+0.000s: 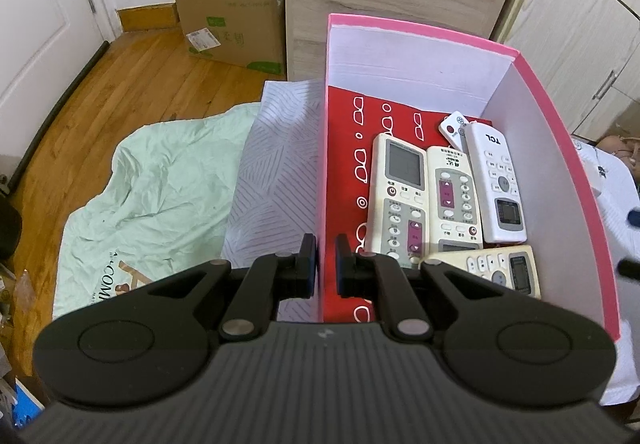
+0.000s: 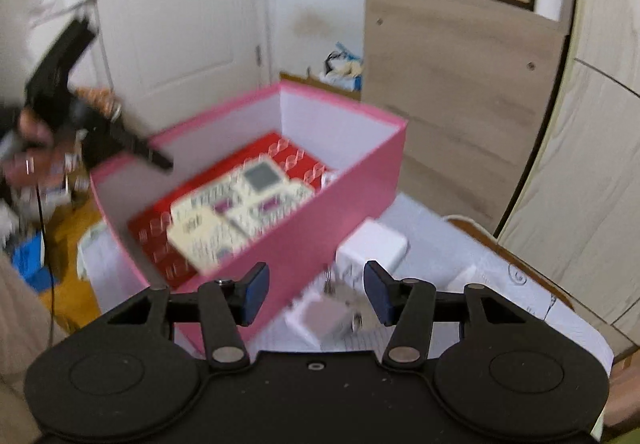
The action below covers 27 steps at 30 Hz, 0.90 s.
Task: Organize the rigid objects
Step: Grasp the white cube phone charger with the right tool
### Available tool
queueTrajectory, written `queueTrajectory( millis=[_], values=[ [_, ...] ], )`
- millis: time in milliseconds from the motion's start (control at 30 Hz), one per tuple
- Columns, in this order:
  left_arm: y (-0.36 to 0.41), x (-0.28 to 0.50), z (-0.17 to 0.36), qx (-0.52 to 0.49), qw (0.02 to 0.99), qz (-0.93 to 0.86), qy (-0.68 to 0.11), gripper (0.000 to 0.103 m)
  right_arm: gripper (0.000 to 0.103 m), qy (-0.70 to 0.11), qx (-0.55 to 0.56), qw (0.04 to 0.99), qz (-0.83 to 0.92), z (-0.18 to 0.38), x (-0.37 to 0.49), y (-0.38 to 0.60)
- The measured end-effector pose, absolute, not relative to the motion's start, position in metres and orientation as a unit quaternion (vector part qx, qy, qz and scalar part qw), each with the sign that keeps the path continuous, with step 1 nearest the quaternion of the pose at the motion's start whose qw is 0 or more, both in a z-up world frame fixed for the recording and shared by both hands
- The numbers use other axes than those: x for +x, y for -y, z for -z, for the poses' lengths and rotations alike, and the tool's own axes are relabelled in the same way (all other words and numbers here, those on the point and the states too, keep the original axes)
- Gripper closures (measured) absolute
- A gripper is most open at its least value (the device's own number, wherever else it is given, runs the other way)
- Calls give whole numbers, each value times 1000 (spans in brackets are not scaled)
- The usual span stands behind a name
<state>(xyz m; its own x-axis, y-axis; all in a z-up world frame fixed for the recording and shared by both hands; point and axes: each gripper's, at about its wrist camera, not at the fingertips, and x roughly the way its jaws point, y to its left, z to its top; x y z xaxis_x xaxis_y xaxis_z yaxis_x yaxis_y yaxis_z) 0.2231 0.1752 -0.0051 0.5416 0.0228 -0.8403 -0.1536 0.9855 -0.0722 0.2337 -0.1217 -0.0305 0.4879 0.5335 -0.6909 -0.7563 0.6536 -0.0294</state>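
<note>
A pink box (image 1: 552, 148) with a red patterned floor holds several white and cream remote controls (image 1: 400, 188), lying side by side at its right. My left gripper (image 1: 326, 264) is shut on the box's left wall, one finger outside and one inside. In the blurred right wrist view the same box (image 2: 328, 204) stands ahead with the remotes (image 2: 240, 212) inside. My right gripper (image 2: 316, 292) is open and empty, above white charger blocks (image 2: 372, 244) on the table beside the box. The left gripper (image 2: 156, 160) shows at the box's far rim.
A striped white cloth (image 1: 272, 164) lies under the box. A pale green sheet (image 1: 152, 184) lies on the wooden floor, a cardboard box (image 1: 232, 28) behind it. A wooden cabinet (image 2: 460, 92) stands behind the pink box. White doors stand at the left.
</note>
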Motion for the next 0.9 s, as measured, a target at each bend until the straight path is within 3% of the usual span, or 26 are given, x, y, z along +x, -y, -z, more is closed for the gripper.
queueTrajectory(
  millis=[433, 633, 733, 900],
  values=[
    [-177, 225, 3, -55, 884, -50, -462, 99, 45, -337, -238, 830, -374, 93, 238, 100],
    [-180, 228, 10, -61, 878, -50, -473, 99, 36, -326, -237, 845, -352, 111, 247, 86],
    [-181, 227, 9, -60, 879, -47, -470, 99, 42, -334, -226, 847, -346, 108, 251, 88],
    [-183, 228, 9, -64, 880, -46, -469, 99, 42, -348, -200, 852, -336, 99, 256, 101]
  ],
)
